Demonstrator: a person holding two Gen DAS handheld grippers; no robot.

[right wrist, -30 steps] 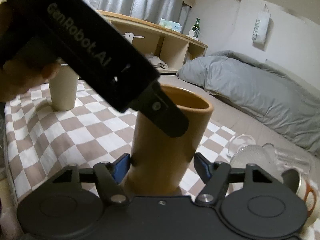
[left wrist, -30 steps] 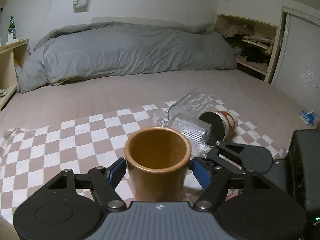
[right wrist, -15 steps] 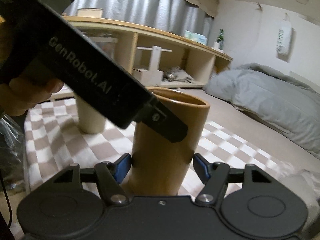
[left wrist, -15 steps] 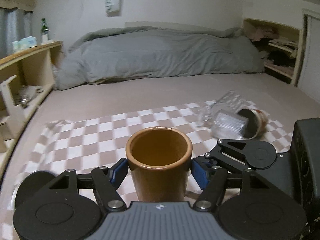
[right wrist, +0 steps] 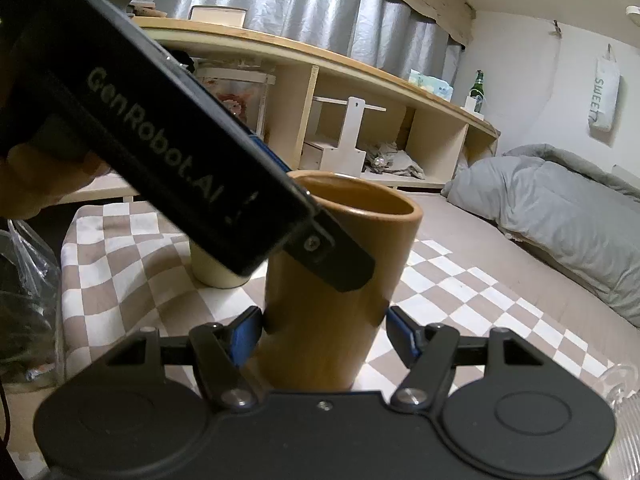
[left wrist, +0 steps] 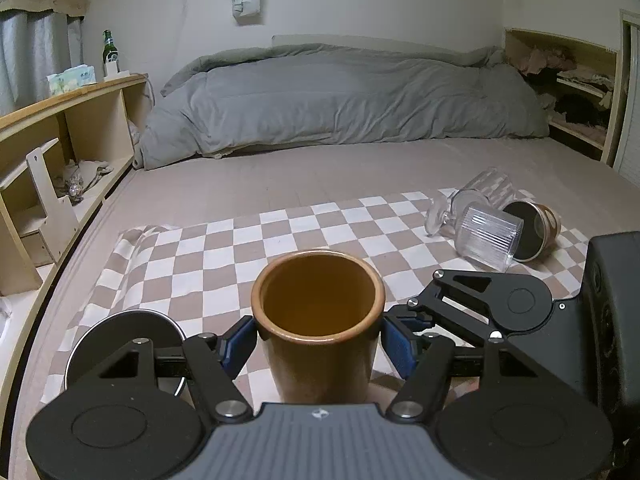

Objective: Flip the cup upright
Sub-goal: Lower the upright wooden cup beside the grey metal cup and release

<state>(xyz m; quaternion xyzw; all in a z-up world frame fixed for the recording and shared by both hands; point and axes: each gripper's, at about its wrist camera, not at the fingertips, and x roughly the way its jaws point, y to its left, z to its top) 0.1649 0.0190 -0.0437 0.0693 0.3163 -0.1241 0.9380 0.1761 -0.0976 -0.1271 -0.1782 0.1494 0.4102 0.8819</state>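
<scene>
A brown cup stands upright with its mouth up, held between both grippers over the checkered cloth. My left gripper is shut on its sides. My right gripper is shut on the same brown cup from another side. In the right wrist view the left gripper's black body crosses in front of the cup. Whether the cup's base touches the cloth is hidden.
A cream cup stands upright left of the brown cup, its rim showing in the left wrist view. Clear ribbed glasses and a patterned cup lie tipped at the cloth's right. Wooden shelves run on the left, a grey duvet behind.
Both grippers and the brown cup have swung left together across the cloth. The fallen glasses have shifted to the right of view, and the cream cup has come closer.
</scene>
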